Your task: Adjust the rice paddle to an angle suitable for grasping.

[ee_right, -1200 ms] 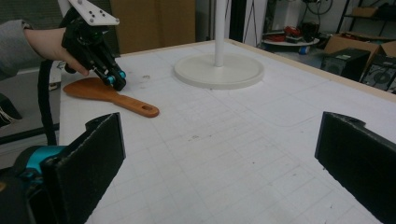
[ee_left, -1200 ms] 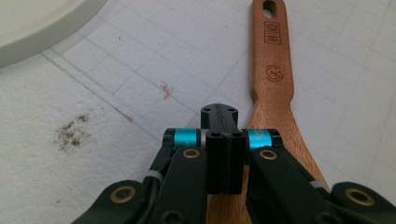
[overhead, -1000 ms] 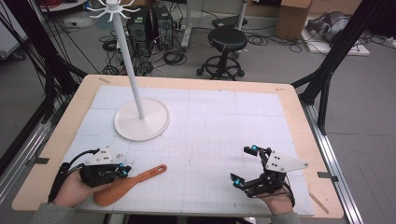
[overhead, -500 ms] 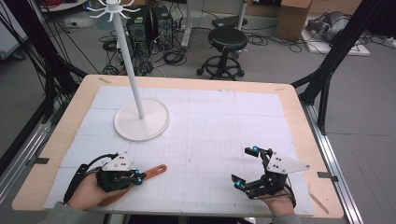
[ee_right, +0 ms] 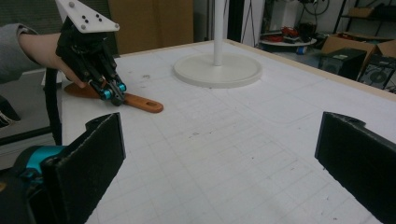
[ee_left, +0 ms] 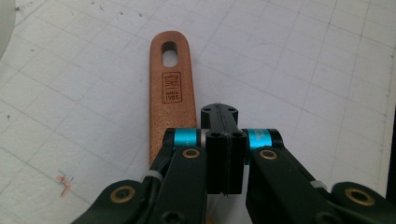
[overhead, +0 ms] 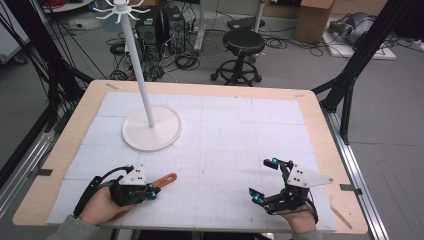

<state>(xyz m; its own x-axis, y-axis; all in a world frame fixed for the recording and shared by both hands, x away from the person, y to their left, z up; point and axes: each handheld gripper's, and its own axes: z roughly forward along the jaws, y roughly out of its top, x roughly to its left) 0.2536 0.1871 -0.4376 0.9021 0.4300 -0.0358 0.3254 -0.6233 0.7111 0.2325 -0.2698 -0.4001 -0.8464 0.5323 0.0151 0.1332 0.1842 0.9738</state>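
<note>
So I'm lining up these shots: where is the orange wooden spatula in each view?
High view: orange spatula at lower left, handle poking out from the left gripper.
Left gripper view: upper centre-left, handle with hanging hole.
Right gripper view: left of centre.
Shared landmark: white round stand base.

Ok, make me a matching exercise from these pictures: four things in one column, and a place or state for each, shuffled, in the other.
Things:
1. left gripper
2. right gripper
3. wooden spatula
4. white stand

Places or states:
A. jaws wide apart, nothing between them
B. lying flat on the gridded mat, its handle hole pointing away from the person
C. jaws shut together, right above the spatula's handle
D. upright on a round base at the far left of the mat

Pairs: 1-C, 2-A, 3-B, 4-D
</note>
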